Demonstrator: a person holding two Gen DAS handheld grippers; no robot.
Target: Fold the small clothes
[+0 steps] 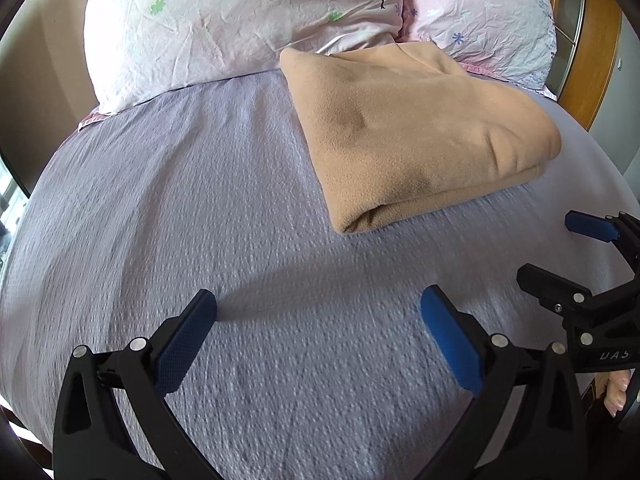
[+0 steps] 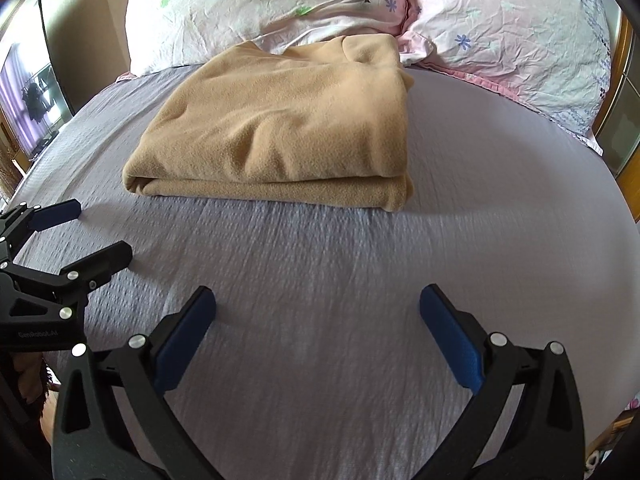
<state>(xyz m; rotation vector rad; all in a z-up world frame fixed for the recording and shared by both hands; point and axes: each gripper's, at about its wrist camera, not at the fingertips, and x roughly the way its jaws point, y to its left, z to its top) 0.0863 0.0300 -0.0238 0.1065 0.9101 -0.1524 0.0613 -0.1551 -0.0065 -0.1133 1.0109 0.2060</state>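
A tan fleece garment (image 1: 420,132) lies folded into a thick rectangle on the grey-lilac bedspread (image 1: 200,200), near the pillows; it also shows in the right wrist view (image 2: 280,128). My left gripper (image 1: 318,312) is open and empty, low over the bedspread, short of the garment. My right gripper (image 2: 318,312) is open and empty too, in front of the garment's folded edge. Each gripper shows at the edge of the other's view: the right one (image 1: 556,248) and the left one (image 2: 96,232), both with jaws apart.
Two pink floral pillows (image 1: 224,28) (image 1: 488,12) lie at the head of the bed behind the garment. A wooden headboard frame (image 1: 592,48) stands at the right. A window with purple curtains (image 2: 24,92) is at the far left.
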